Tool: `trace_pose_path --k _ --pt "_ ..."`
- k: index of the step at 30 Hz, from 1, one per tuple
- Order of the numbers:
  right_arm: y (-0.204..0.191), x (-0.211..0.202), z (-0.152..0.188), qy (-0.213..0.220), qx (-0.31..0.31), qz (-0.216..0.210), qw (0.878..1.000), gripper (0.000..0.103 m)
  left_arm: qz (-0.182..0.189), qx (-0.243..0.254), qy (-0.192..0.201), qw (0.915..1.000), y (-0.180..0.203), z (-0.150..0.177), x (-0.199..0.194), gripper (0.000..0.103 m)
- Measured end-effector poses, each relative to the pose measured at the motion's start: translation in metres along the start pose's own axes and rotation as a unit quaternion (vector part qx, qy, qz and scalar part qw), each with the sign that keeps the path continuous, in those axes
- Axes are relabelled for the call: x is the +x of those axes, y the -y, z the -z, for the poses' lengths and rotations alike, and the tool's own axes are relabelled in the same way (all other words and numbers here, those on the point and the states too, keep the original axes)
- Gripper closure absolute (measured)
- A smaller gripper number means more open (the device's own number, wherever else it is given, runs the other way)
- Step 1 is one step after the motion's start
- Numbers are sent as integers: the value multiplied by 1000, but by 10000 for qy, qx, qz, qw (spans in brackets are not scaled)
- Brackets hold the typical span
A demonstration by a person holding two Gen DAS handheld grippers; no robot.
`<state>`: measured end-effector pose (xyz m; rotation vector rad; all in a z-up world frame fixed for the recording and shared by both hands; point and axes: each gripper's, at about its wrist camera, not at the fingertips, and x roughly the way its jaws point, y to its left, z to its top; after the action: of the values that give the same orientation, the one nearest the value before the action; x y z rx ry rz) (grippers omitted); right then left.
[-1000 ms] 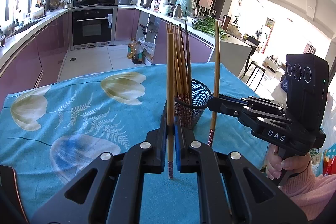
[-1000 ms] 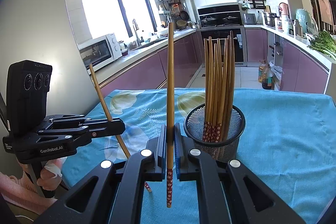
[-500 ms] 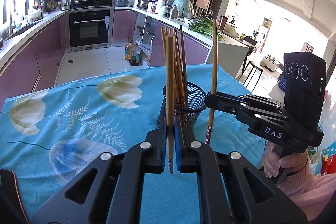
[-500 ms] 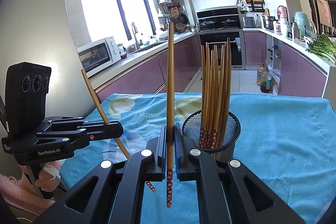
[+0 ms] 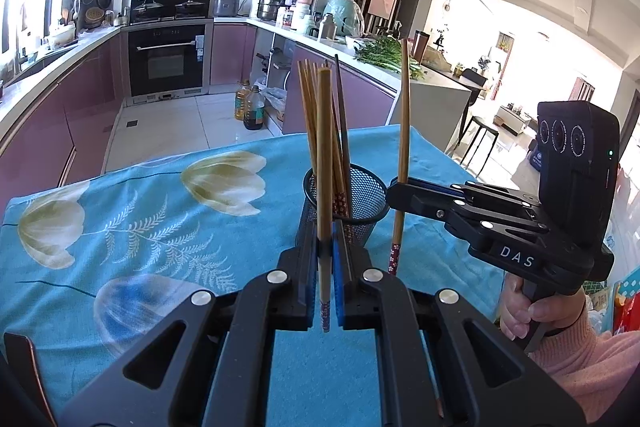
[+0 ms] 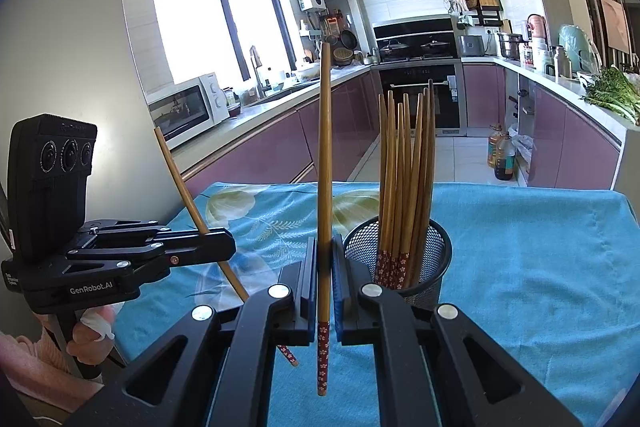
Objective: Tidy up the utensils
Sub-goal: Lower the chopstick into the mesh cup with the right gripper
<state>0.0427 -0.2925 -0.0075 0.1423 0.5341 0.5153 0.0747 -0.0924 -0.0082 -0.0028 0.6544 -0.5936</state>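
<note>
nearest, the left tongs [image 5: 325, 291] are clenched on a chopstick [image 5: 324, 187] held upright, patterned tip down, and the right tongs [image 6: 325, 291] pinch another chopstick [image 6: 324, 187], also near vertical with its red tip low. just beyond, the mesh holder [image 6: 416, 259] stands mid-tabletop [image 6: 540, 247] with a bundle of chopsticks [image 6: 406, 179] already upright inside. judging by this, most are stowed; these two remain outside the cup.

You get bright daylight from window [image 6: 216, 23], blown-out glare there; fisheye bends edges, dark corners.
</note>
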Motion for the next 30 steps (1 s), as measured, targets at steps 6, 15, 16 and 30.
trace_pose_path --k 6,15,16,30 --pt "0 -1 -1 44 -3 15 10000 97 8 52 27 10000 3 -3 -1 96" --pt "-2 0 -4 106 -27 37 9999 97 47 119 83 9999 7 -9 -3 96" --pt "-2 0 -5 111 -29 39 9999 97 49 125 90 9999 8 -9 -4 96" --pt "-1 -3 -6 190 -53 48 9998 97 60 215 165 9996 13 -18 -4 96"
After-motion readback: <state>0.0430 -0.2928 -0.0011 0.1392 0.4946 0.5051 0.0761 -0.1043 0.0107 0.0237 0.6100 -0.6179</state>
